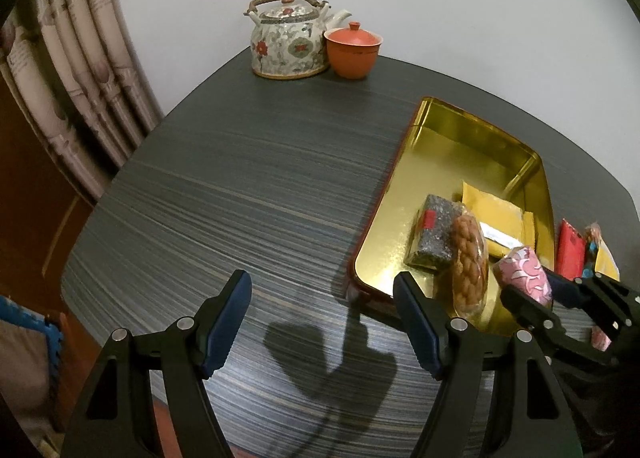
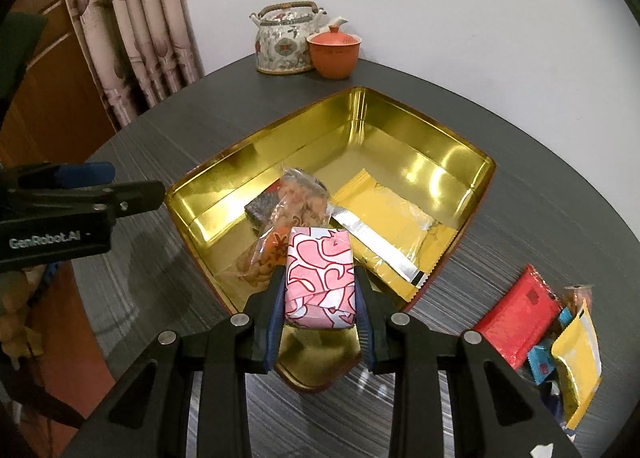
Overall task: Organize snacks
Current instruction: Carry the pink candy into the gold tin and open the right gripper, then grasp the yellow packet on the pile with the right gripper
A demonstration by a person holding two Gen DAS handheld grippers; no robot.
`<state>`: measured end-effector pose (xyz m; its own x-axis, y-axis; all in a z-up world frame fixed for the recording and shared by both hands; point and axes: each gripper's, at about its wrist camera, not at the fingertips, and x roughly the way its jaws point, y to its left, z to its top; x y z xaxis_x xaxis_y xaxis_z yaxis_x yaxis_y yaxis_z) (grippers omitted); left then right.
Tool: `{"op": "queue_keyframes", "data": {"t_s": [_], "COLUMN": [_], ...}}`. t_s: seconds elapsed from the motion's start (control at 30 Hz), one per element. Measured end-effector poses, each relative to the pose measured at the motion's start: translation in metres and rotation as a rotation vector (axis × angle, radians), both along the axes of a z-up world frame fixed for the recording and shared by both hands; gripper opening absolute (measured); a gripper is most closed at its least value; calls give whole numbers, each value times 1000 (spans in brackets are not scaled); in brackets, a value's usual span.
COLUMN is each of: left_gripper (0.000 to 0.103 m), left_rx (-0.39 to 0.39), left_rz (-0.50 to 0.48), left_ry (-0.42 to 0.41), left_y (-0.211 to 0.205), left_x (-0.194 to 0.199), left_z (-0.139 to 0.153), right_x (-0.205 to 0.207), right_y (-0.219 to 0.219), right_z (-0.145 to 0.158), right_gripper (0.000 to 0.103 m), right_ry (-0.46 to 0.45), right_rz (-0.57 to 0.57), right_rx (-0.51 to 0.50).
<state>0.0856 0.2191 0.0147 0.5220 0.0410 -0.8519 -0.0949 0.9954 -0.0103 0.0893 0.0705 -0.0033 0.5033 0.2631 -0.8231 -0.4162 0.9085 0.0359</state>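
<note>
While the right gripper (image 2: 320, 290) is clamping a pink-and-white wrapped snack (image 2: 320, 278) between its blue pads, it is holding that snack above the near corner of the gold tin (image 2: 224, 169), which is sitting on the dark striped table (image 2: 520, 193). The jaws are standing only as wide as the package, with a pad pressed to each of its sides.

The left gripper (image 1: 320, 330) is hovering over bare table just beside the near left corner of the tin, its fingers spread well apart with nothing between them.

Inside the tin, a yellow packet (image 2: 384, 217) is lying toward the right wall, a clear bag of twisted pastries (image 2: 288, 217) is lying near the middle, and a dark speckled bar (image 1: 434, 238) is lying against the bag's left side.

The left wrist view is showing the speckled bar in full, with its red label; the right wrist view is showing only a corner of it behind the pastry bag. The right wrist view is showing the loose snacks on the table beside the tin's right side more fully: a red packet (image 2: 516, 314), a second yellow packet (image 2: 576, 370) and small blue-wrapped pieces (image 2: 540, 364). In the left wrist view that group is partly hidden behind the right gripper.

At the far edge of the table, a floral teapot (image 1: 286, 41) and an orange lidded cup (image 1: 352, 49) are standing close together against the wall.
</note>
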Motion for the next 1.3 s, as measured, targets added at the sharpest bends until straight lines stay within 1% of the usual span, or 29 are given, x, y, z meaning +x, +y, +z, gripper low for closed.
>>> {"op": "queue_keyframes", "data": {"t_s": [0.3, 0.4, 0.57, 0.7, 0.83, 0.93, 1.0, 1.13, 1.2, 1.23, 1.27, 1.3], "left_gripper": [74, 74, 74, 74, 74, 74, 74, 74, 74, 74, 74, 74], "left_rx": [0, 1, 8, 10, 15, 20, 27, 38, 47, 54, 60, 64], "left_rz": [-9, -11, -18, -20, -21, -24, -24, -33, -42, -47, -53, -60], "left_ry": [9, 9, 8, 8, 9, 8, 6, 4, 3, 3, 2, 1], "left_y": [-2, -2, -4, -4, -4, -5, -5, -8, -10, -11, -12, -14], "left_x": [1, 0, -1, 0, -1, -2, -3, -4, -4, -5, -5, -5], "left_z": [-2, -3, -3, -3, -4, -3, -3, -3, -3, -3, -4, -4], "right_x": [6, 5, -2, -13, -24, -28, -27, -22, -20, -19, -18, -19], "right_y": [2, 2, -3, -19, -50, -86, -110, -164, -182, -193, -199, -205], "right_z": [-6, -6, 0, 13, 26, 31, 30, 24, 20, 17, 15, 14], "right_gripper": [30, 30, 31, 33, 36, 45, 46, 47, 53, 59, 63, 63], "right_ry": [18, 10, -5, -29, -61, -84, -81, -47, -22, -8, -3, 4], "right_rz": [-11, -14, -24, -36, -71, -124, -161, -229, -228, -222, -216, -203], "right_rx": [-1, 2, 29, 58, 53, 26, 14, 10, 14, 16, 15, 11]}}
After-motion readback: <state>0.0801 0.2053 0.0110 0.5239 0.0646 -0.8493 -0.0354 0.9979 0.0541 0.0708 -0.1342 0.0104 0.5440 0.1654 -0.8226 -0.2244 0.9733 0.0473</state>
